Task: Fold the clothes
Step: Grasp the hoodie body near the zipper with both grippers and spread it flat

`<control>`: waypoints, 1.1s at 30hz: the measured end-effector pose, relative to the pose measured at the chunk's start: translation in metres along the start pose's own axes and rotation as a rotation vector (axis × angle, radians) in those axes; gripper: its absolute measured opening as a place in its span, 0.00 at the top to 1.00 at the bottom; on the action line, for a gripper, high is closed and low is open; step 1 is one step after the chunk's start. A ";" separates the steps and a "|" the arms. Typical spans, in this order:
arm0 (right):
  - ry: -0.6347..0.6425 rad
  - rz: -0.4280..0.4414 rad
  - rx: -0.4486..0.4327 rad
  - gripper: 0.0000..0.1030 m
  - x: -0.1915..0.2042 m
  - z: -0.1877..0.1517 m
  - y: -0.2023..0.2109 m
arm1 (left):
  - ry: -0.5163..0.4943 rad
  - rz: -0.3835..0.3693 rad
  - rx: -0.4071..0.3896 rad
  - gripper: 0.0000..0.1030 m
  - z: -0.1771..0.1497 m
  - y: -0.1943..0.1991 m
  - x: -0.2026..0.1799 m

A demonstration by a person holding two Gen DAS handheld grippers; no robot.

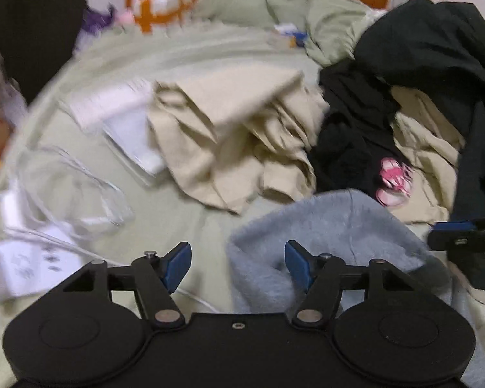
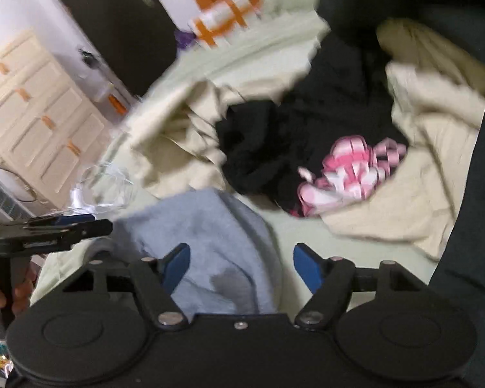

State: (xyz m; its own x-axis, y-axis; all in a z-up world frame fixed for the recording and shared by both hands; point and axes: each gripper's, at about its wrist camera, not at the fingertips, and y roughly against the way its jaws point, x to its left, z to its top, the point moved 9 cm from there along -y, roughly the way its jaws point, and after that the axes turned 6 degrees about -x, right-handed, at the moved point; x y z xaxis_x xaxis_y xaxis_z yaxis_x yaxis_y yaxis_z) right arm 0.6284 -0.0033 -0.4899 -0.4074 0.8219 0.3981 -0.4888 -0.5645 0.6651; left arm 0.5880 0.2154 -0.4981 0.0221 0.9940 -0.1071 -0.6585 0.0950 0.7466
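Observation:
A fuzzy grey garment [image 1: 323,226] lies on the pale green bed sheet [image 1: 184,220]; its left edge falls between the open jaws of my left gripper [image 1: 237,265], whose blue pads do not press on it. In the right wrist view the same grey garment [image 2: 210,236] reaches under my right gripper [image 2: 242,266], also open and gripping nothing. Beyond lie a crumpled beige garment [image 1: 236,135], black clothes [image 1: 355,129] and a pink-and-white item [image 2: 346,174]. Each gripper shows at the edge of the other's view: the right gripper [image 1: 462,239] and the left gripper [image 2: 61,229].
Clear plastic bags [image 1: 71,190] and white folded packets [image 1: 126,119] lie at the left of the bed. A big dark pile [image 1: 436,42] fills the right. Green pillows [image 1: 274,0], an orange headboard and a cream dresser [image 2: 38,113] stand beyond. A hand [image 2: 16,294] holds the left gripper.

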 end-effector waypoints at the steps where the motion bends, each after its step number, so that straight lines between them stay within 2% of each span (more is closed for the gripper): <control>1: 0.023 -0.017 0.022 0.37 0.000 -0.005 -0.006 | -0.005 -0.019 0.022 0.35 -0.003 -0.008 -0.003; 3: 0.019 -0.049 0.072 0.48 -0.006 -0.016 -0.022 | -0.016 -0.047 0.074 0.43 -0.010 -0.024 -0.010; 4: 0.004 -0.046 0.088 0.73 -0.007 -0.019 -0.027 | -0.022 -0.048 0.092 0.59 -0.013 -0.031 -0.011; 5: -0.011 -0.042 0.103 0.79 -0.008 -0.022 -0.031 | -0.047 -0.019 0.104 0.75 -0.015 -0.037 -0.012; 6: -0.010 -0.047 0.102 0.79 -0.007 -0.022 -0.032 | -0.085 0.022 0.108 0.81 -0.015 -0.044 -0.012; 8: 0.018 -0.076 0.065 0.82 -0.004 -0.015 -0.028 | -0.110 0.040 0.079 0.87 -0.011 -0.043 -0.013; 10: 0.030 -0.119 0.001 0.84 -0.004 -0.002 -0.021 | -0.160 0.093 -0.019 0.91 0.006 -0.032 -0.015; 12: 0.016 -0.152 -0.076 0.89 -0.008 0.017 -0.014 | -0.191 0.127 -0.082 0.94 0.018 -0.027 -0.017; 14: 0.018 -0.180 -0.102 0.97 -0.011 0.029 -0.014 | -0.213 0.151 -0.118 0.94 0.027 -0.024 -0.019; 18: 0.112 -0.244 -0.072 0.97 -0.006 0.035 -0.034 | -0.282 0.207 -0.060 0.94 0.013 -0.050 -0.018; 21: 0.145 -0.261 -0.036 0.97 -0.008 0.027 -0.049 | -0.266 0.194 -0.023 0.92 0.004 -0.059 -0.012; 24: 0.136 -0.269 -0.037 0.95 -0.010 0.021 -0.053 | -0.226 0.198 0.001 0.76 0.002 -0.056 -0.007; 26: 0.095 -0.255 -0.037 0.83 -0.013 0.021 -0.050 | -0.202 0.204 0.008 0.56 0.005 -0.047 -0.005; 27: 0.076 -0.246 -0.038 0.79 -0.015 0.023 -0.046 | -0.193 0.223 0.001 0.52 0.009 -0.036 -0.004; 28: 0.066 -0.244 -0.049 0.68 -0.016 0.026 -0.039 | -0.189 0.240 -0.017 0.47 0.012 -0.027 -0.003; 29: 0.064 -0.249 -0.065 0.59 -0.017 0.028 -0.031 | -0.184 0.241 -0.037 0.46 0.015 -0.017 -0.003; 31: 0.037 -0.214 -0.090 0.58 -0.016 0.032 -0.007 | -0.130 0.209 -0.051 0.45 0.019 0.009 0.000; 33: 0.029 -0.169 -0.108 0.58 -0.010 0.028 0.022 | -0.020 0.133 -0.036 0.43 0.013 0.045 0.007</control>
State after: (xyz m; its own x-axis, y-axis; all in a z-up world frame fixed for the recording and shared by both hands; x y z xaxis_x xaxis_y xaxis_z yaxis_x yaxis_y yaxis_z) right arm 0.6434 -0.0220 -0.4611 -0.3337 0.9041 0.2670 -0.6314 -0.4246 0.6488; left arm 0.5679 0.2273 -0.4564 -0.0523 0.9986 0.0049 -0.6828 -0.0393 0.7295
